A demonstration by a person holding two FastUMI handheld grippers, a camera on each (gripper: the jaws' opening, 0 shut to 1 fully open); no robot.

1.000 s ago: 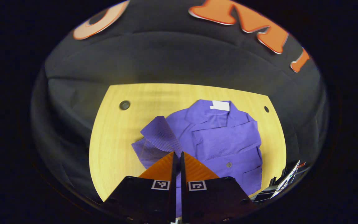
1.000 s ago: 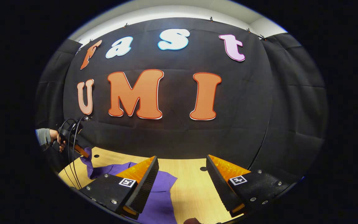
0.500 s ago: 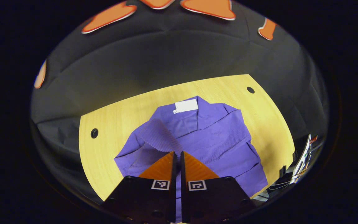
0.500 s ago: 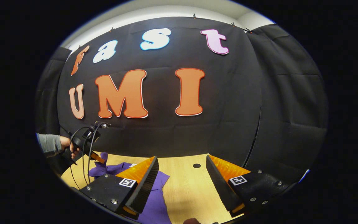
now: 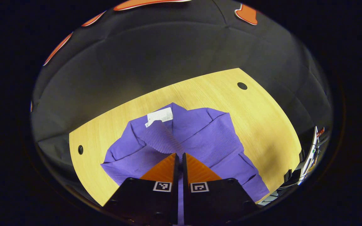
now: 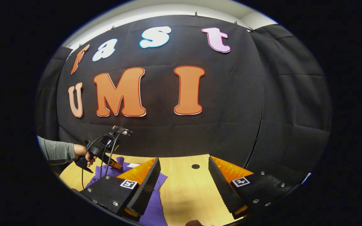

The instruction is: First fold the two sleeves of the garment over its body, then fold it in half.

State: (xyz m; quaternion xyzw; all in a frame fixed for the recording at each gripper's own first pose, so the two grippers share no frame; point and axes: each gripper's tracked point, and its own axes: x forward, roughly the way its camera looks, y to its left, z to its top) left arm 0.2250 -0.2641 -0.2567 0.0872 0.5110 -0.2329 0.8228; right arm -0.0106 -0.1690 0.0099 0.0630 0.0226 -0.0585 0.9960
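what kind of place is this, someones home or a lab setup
Most likely a staged recording booth, not a home: black cloth wall on all sides, a bare wooden table holding only a purple garment, and a cabled handheld left gripper pinching its sleeve.

garment (image 5: 206, 141): near hem hidden behind left gripper (image 5: 179, 156) | sleeve (image 5: 162, 138): pinched end out of sight between fingers | right gripper view: garment mostly covered by right gripper (image 6: 184, 177)
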